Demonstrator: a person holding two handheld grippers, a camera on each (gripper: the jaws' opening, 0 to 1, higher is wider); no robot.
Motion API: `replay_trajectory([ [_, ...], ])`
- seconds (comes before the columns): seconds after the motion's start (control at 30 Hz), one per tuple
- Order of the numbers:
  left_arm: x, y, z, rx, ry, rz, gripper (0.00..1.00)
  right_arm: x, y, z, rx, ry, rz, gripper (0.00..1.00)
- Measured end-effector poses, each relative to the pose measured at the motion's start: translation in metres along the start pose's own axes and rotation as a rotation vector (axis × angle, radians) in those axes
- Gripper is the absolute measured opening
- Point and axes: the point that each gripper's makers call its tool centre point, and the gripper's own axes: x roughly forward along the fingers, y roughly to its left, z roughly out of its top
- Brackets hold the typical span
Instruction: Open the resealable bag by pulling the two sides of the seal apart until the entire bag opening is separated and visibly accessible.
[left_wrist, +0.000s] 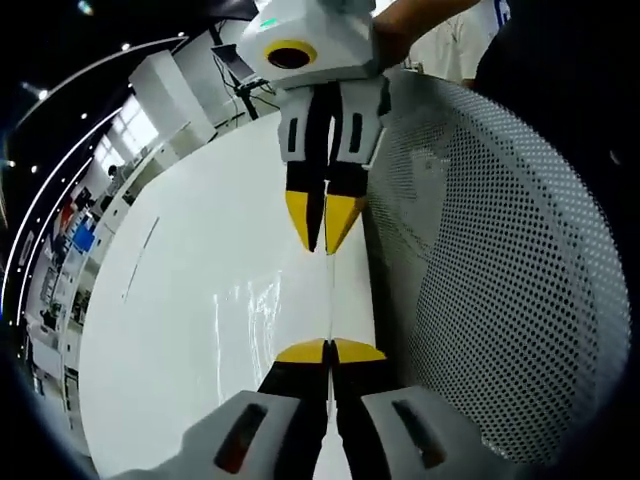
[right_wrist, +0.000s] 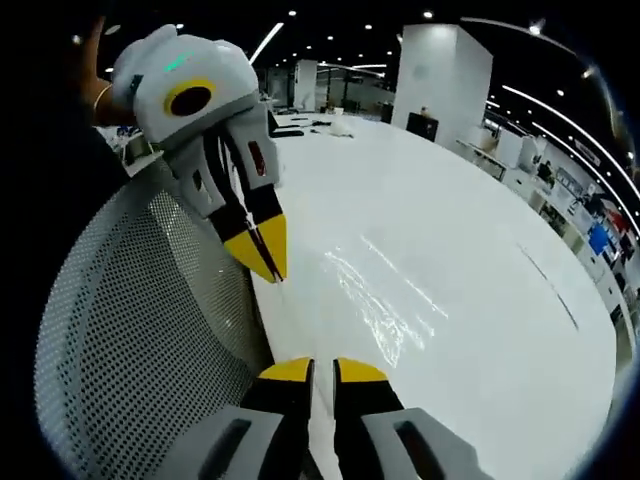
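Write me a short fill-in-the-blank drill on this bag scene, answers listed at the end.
1. The clear bag lies on a ____ table.
2. The tips of both grippers are coloured ____.
3. The left gripper and right gripper pinch the bag's ____ from opposite ends.
4. Beside the table stands a perforated mesh ____.

Answers: white; yellow; edge; chair

A large open-plan office or lab hall: long white counter (right_wrist: 470, 250), ceiling spotlights (right_wrist: 428, 14), a white pillar (right_wrist: 440, 75), desks with monitors (left_wrist: 84, 238) along the side
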Motion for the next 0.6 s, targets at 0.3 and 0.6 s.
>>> replay_trajectory([
  [0.3, -0.0022, 0.0014, -0.0037, 0.009, 0.017, 0.015, 0.00, 0.0084, 0.0003, 0.0001, -0.007, 0.001, 0.007, 0.03],
  [0.6, -0.0029, 0.0065, -0.0068, 0.012, 0.029, 0.038, 0.00, 0.0074, 0.0002, 0.0006, 0.005, -0.006, 0.009, 0.03],
])
